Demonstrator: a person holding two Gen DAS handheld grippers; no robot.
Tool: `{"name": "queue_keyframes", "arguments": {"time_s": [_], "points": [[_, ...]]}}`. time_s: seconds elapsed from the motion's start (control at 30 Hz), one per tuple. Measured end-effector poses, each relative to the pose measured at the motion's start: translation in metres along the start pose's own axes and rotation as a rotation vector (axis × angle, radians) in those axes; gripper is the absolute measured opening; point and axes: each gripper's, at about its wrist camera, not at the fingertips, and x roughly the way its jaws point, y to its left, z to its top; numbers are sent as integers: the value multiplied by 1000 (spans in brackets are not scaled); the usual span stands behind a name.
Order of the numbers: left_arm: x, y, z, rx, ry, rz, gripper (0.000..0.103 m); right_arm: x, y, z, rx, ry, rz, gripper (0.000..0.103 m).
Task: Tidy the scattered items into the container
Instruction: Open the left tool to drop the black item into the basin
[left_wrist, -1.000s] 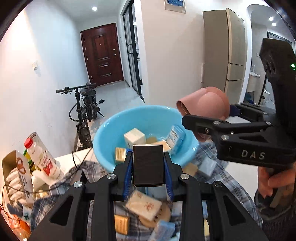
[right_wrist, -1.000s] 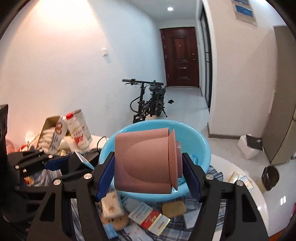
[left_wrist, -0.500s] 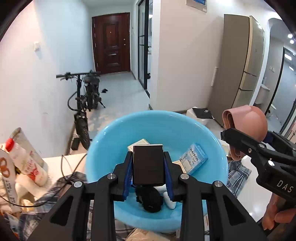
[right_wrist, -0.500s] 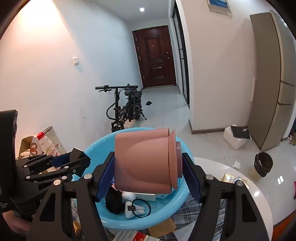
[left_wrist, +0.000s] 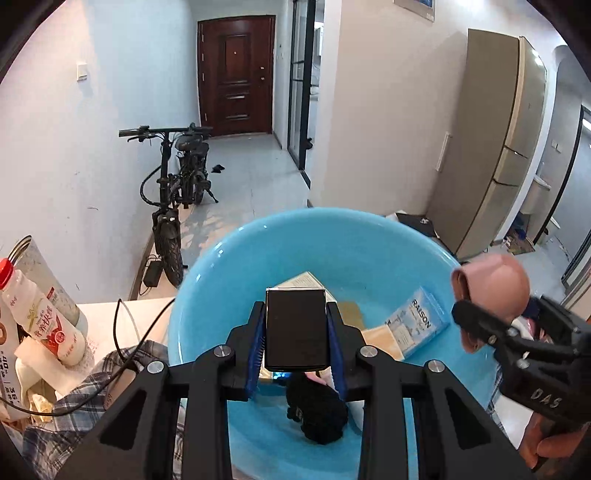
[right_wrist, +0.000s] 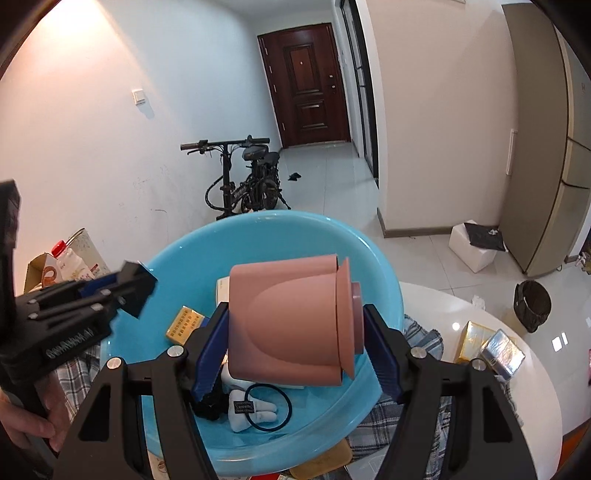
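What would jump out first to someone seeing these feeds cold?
The big blue basin fills both views, already holding small boxes and a black hair tie. Over it, the right hand-held gripper clamps a pink cup on its side, and the left hand-held gripper grips a black box.

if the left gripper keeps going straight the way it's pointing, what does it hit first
Probably the far inner wall of the blue basin. The left gripper, shut on the black box, hangs over the basin, and the cream carton lies just beyond it; depth is unclear.
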Motion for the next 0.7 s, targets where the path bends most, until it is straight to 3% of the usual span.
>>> {"name": "queue_keyframes", "arguments": {"time_s": [0.7], "points": [[22,-6,-5,17,51,10,32,-1,8,1,-10,3,-7,68]]}}
